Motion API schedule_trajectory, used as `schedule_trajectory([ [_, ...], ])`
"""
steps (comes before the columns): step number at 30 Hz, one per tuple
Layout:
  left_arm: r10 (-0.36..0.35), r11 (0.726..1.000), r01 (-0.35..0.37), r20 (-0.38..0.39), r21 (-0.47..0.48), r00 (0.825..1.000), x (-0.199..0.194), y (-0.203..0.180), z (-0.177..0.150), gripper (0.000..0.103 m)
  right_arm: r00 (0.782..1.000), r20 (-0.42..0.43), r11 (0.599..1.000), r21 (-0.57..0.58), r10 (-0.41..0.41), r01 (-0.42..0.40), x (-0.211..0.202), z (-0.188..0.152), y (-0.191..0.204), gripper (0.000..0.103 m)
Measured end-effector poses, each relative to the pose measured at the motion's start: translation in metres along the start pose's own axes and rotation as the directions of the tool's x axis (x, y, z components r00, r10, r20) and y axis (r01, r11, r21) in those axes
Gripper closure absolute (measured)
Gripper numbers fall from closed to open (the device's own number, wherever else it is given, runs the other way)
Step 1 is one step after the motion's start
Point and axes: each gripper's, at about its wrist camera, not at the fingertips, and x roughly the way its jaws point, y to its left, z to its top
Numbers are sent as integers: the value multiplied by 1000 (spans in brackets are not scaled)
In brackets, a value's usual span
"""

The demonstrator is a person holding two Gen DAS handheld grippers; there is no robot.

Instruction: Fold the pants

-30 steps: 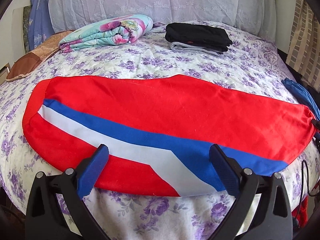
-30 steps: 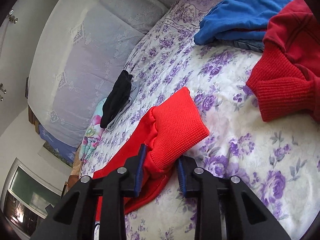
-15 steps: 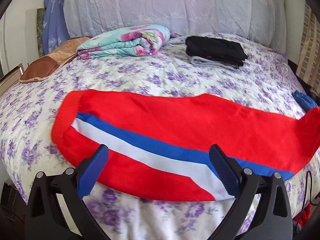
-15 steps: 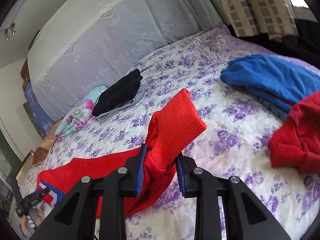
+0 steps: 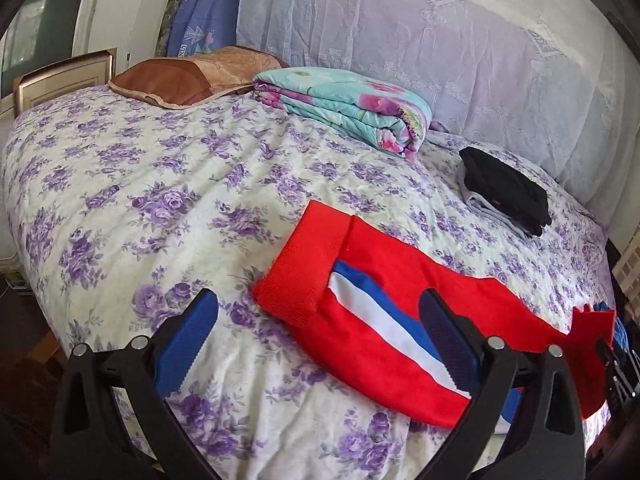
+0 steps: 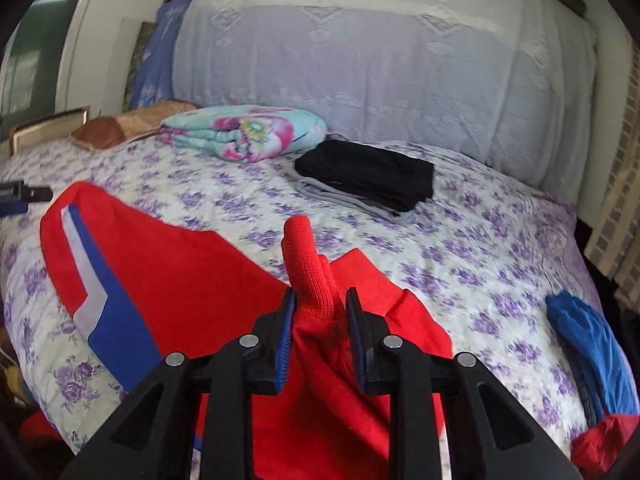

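Right gripper [image 6: 320, 322] closing on ribbed knit cuff of red pants [image 6: 172, 276].

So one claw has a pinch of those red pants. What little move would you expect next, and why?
Probably carry the pinched end across toward the ribbed cuff at the far end and lay it there. The right gripper, its jaws closing, has the bunched red fabric of the pants raised off the floral bedspread, while the rest lies flat. The left gripper stands open, holding nothing.
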Motion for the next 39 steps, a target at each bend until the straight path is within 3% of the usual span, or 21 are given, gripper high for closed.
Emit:
schedule_trajectory([
  [3,-6,1000,6,-2,2,1000,1,1,0,5,999,-44,994,-107,30,-34,14,-4,35,78],
  [5,-11,1000,11,-3,6,1000,2,1,-1,5,992,-110,976,-201,66,-87,21,-12,57,67],
  [7,-13,1000,13,-6,12,1000,3,0,-1,5,991,-104,964,-244,83,-106,13,-19,67,45],
  [9,-12,1000,12,-8,13,1000,4,1,-1,5,985,-103,963,-219,138,-158,0,-20,64,44],
  [12,-14,1000,14,-16,5,1000,5,2,-1,5,954,-91,955,-58,285,-291,-15,-11,38,44],
  [14,-17,1000,17,-17,0,1000,6,4,-1,5,959,-57,960,48,278,-275,-17,-2,15,44],
  [16,-15,1000,15,-20,-2,1000,6,4,-1,5,977,-32,969,143,210,-204,-10,8,-12,45],
  [19,-11,1000,10,-26,-4,1000,9,6,-1,5,983,-58,961,227,173,-156,12,16,-34,45],
  [22,-8,1000,8,-39,-12,999,12,8,-2,5,970,-156,966,207,187,-153,41,8,-21,45],
  [25,-7,1000,7,-50,-10,999,16,10,-2,5,953,-242,982,94,182,-163,55,-12,11,42],
  [30,0,1000,-1,-65,-9,998,21,15,-3,5,953,-241,981,95,187,-168,50,-10,9,43],
  [34,-7,1000,5,-74,-23,997,22,20,-2,5,968,-154,976,125,198,-180,30,-5,4,43],
  [35,-11,1000,9,-78,-29,997,23,22,-2,5,964,-174,977,111,199,-182,33,-7,7,42],
  [37,-29,999,26,-89,-43,996,24,25,-2,5,930,-288,974,69,227,-216,52,-20,20,28],
  [39,-45,998,40,-102,-53,994,26,27,-2,5,930,-272,968,108,246,-225,52,-21,15,26],
])
